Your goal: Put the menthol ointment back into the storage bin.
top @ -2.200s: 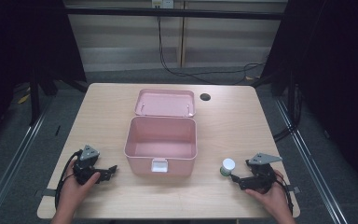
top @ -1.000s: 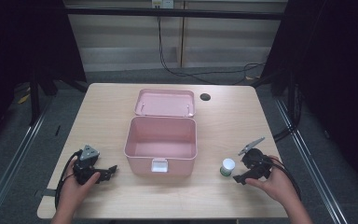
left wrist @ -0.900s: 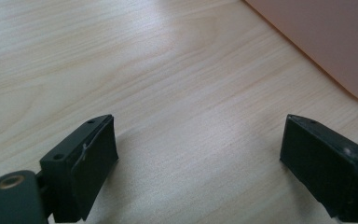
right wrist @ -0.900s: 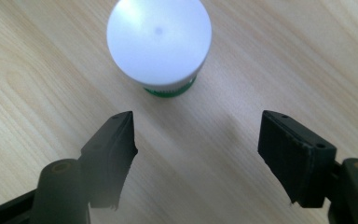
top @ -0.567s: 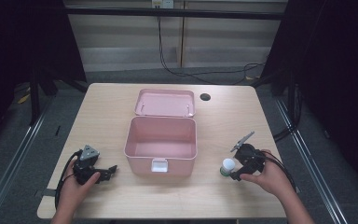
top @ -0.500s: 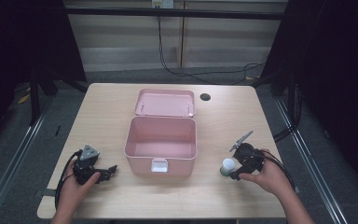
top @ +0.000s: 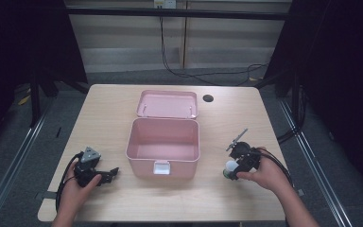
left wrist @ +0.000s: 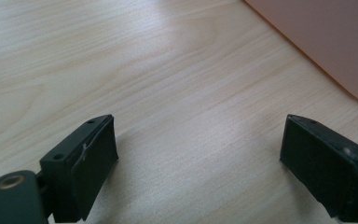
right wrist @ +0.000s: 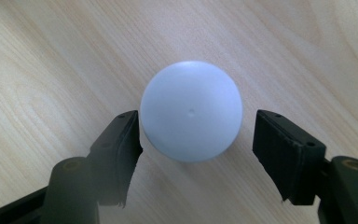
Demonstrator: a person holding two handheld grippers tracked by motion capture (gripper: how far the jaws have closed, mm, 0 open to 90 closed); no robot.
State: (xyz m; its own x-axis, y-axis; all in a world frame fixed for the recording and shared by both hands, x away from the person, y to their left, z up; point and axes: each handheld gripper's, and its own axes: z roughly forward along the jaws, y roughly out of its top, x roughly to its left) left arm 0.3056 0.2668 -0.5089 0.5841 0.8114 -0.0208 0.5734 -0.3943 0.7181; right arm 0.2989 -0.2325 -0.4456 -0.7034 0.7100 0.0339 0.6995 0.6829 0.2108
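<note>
pale wood table (top: 123, 109) under dim light, dark floor and cables beyond its far edge. pink box (top: 164, 146) near the middle, lid (top: 167, 104) thrown back flat toward the far edge, latch facing the near edge, inside bare. small dark hole (top: 208, 98) in the tabletop close to the far right corner. white round cap (right wrist: 191, 110) of a small container (top: 230, 168) standing upright near the right near corner, well apart from the box, nothing between the two. right gripper (top: 240, 163) pointing straight down over it, fingers (right wrist: 119, 149) just been closing, one almost at the cap's side, the other (right wrist: 284, 149) with a gap, not yet pressing. left gripper (top: 105, 174) resting low near the left near corner, fingers (left wrist: 86, 163) spread wide over bare wood, nothing between them, corner of the pink box just ahead at the side.
</note>
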